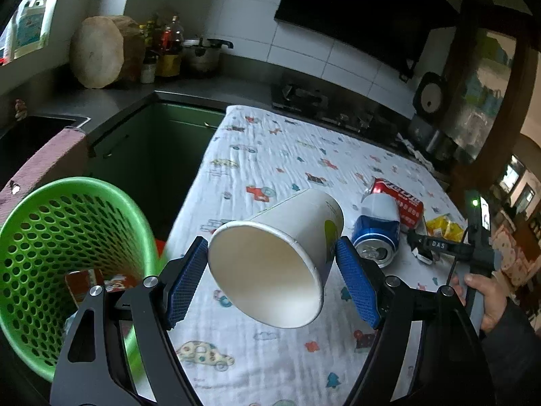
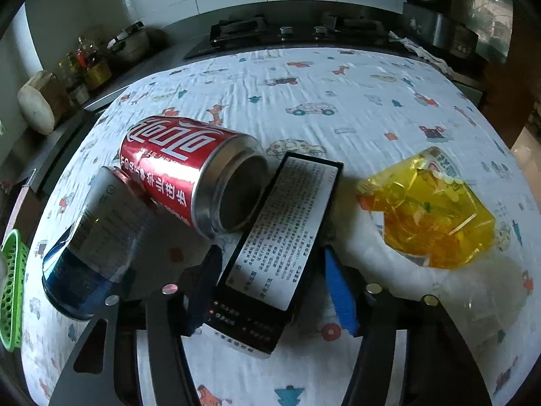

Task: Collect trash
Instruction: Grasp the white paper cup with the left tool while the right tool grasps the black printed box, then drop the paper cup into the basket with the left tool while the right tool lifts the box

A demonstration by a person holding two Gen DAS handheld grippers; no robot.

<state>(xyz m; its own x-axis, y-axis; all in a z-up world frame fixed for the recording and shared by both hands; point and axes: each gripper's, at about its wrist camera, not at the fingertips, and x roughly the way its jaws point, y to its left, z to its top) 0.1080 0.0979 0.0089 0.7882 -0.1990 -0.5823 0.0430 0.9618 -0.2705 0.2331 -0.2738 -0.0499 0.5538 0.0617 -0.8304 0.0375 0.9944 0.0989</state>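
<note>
Between left gripper (image 1: 272,270) pads, white paper cup (image 1: 280,257) tilts, empty.

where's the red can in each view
Left wrist: the red can lies right of centre, behind the blue can.
Right wrist: the red can lies left of centre, its open end against the black box.
Shared landmark: the green basket, at the left edge in both.
</note>
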